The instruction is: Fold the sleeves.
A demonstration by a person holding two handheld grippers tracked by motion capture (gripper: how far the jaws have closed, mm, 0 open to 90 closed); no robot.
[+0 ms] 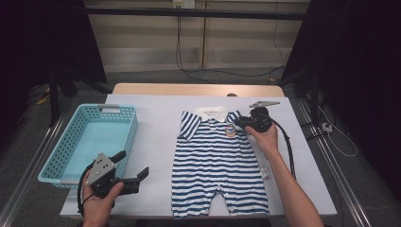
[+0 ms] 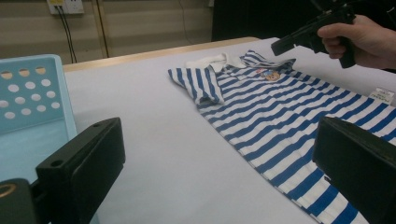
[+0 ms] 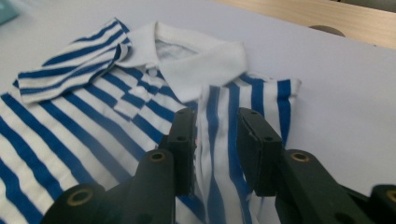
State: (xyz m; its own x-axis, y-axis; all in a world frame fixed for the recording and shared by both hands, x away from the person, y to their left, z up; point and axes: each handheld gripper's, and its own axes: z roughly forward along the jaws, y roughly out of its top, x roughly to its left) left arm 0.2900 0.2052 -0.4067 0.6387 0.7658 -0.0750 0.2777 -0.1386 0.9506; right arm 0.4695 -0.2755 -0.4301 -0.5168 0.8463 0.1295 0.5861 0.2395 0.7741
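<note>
A blue-and-white striped baby romper (image 1: 217,161) with a white collar lies flat on the pale table cover, collar toward the far side. My right gripper (image 1: 239,122) hovers over its shoulder beside the collar. In the right gripper view the romper (image 3: 93,116) lies under the right gripper (image 3: 214,116), whose jaws stand a little apart with striped cloth showing in the gap, not pinched. My left gripper (image 1: 132,163) is held near the front left edge, open wide and with nothing in it. In the left gripper view the left gripper (image 2: 219,154) faces the romper (image 2: 280,116) and the right gripper (image 2: 280,46).
A light blue perforated basket (image 1: 130,132) stands on the left of the table, beside the left hand; its wall (image 2: 32,93) is close to the left jaw. A wooden table edge (image 1: 198,89) runs along the far side. Cables hang behind the table.
</note>
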